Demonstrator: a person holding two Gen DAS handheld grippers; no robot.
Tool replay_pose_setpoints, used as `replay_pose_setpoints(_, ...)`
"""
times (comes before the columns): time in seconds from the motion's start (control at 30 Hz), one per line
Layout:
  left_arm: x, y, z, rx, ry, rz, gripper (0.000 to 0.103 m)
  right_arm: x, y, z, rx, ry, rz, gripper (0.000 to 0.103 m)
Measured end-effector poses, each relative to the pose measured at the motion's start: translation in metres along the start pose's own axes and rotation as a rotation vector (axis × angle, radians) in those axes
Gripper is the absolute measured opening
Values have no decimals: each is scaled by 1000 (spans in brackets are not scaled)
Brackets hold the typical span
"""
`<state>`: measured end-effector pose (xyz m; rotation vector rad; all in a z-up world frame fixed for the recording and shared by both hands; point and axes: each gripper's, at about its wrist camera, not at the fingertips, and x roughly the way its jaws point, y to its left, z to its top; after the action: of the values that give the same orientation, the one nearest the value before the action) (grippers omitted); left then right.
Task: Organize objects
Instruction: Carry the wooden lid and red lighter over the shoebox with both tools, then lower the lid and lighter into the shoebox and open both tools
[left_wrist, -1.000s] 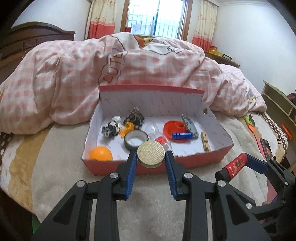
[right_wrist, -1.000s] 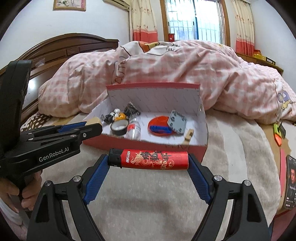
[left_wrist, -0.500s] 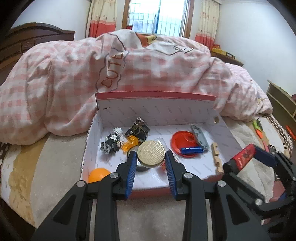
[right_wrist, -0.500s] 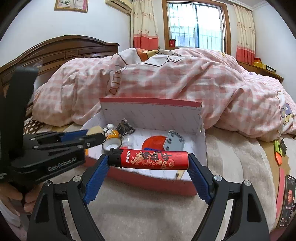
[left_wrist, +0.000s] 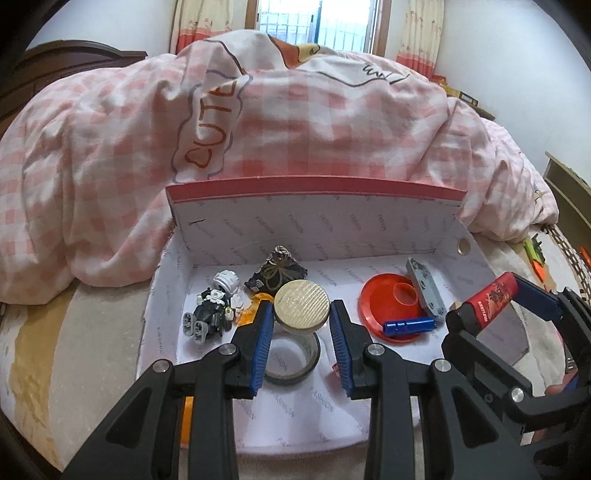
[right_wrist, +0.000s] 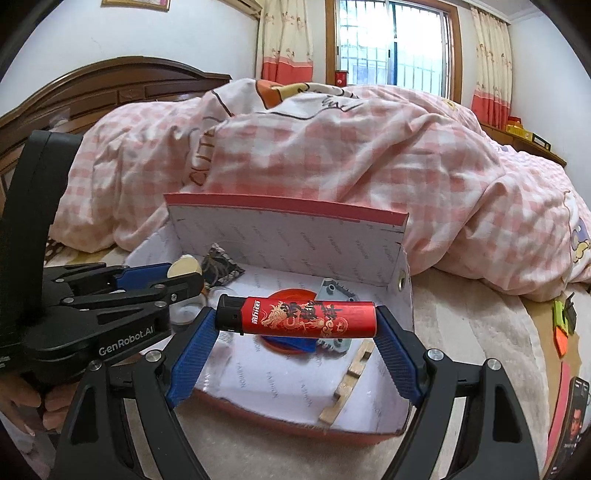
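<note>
Left tool (left_wrist: 301, 332) pinching small jar (left_wrist: 301, 305) over box (left_wrist: 314, 192), above tape ring (left_wrist: 291, 360) at 6 o'clock; right tool (right_wrist: 295, 334) clamping red lighter (right_wrist: 295, 317) end to end. Could roll out, knock toy robot (left_wrist: 210, 314), or slip sideways

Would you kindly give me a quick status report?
Left gripper shut on gold-lidded jar. Right gripper shut on red lighter. Both over box; nothing blocking.
</note>
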<state>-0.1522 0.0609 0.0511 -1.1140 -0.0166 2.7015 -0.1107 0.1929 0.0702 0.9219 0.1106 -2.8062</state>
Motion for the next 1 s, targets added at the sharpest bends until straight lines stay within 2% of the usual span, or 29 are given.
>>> replay_pose_setpoints(0.4, 27, 4, 2, -14, 43, 12, 31, 26, -3, -1, -20, 39, -14, 85)
replay_pose_setpoints(0.63, 34, 0, 7, -5, 34, 39, 31, 35, -6, -2, -6, 53, -1, 85)
replay_pose_setpoints(0.67, 35, -1, 7, -2, 34, 41, 32, 35, -7, -2, -4, 54, 1, 85)
replay_pose_setpoints(0.8, 37, -2, 8, -2, 40, 59, 50, 32, -8, -4, -5, 40, 0, 85)
replay_pose_setpoints(1.0, 32, -4, 11, -8, 34, 48, 51, 26, -8, -2, -2, 21, -7, 85)
